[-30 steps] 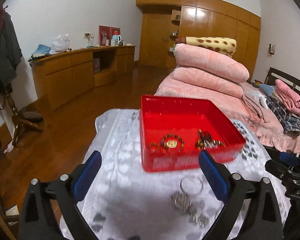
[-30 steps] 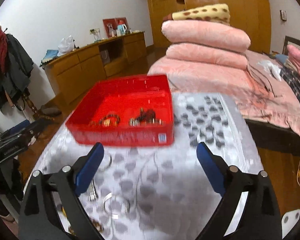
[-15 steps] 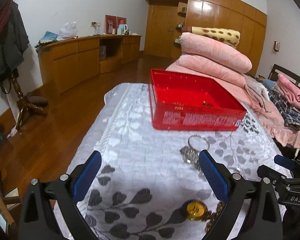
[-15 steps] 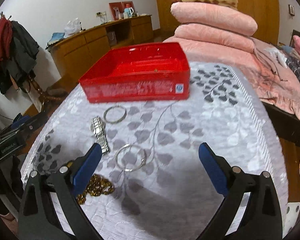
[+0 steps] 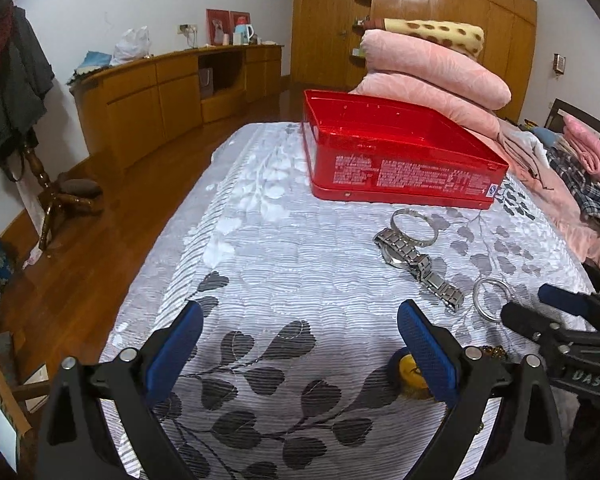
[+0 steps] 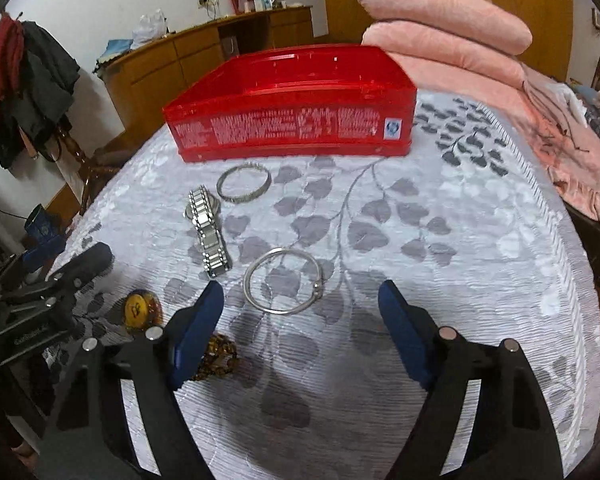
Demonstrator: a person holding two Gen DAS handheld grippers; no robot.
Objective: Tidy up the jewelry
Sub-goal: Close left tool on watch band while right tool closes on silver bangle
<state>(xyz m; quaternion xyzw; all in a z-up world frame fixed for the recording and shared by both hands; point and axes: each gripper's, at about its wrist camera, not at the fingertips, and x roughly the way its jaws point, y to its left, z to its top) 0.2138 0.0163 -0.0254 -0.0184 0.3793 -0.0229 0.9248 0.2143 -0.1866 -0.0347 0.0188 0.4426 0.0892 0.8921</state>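
Note:
A red plastic box (image 5: 400, 160) stands at the far end of the table; it also shows in the right wrist view (image 6: 296, 116). In front of it lie a textured silver bangle (image 6: 244, 187), a silver watch (image 6: 208, 230) and a plain silver bangle (image 6: 284, 286). A yellow pendant (image 6: 137, 307) with brown beads (image 6: 218, 356) lies near the front left. My right gripper (image 6: 302, 300) is open and empty, just short of the plain bangle. My left gripper (image 5: 298, 322) is open and empty, low over the cloth, left of the watch (image 5: 416, 264) and pendant (image 5: 408, 366).
The table wears a white cloth with grey leaves (image 6: 420, 220). Folded pink blankets (image 5: 432, 68) and a bed lie behind and to the right. A wooden sideboard (image 5: 160, 96) and a coat stand (image 5: 16, 92) are on the left.
Both grippers have pulled back from the red box and dropped low toward the table's near end. The loose jewelry has come into view in front of them. Both stay open.

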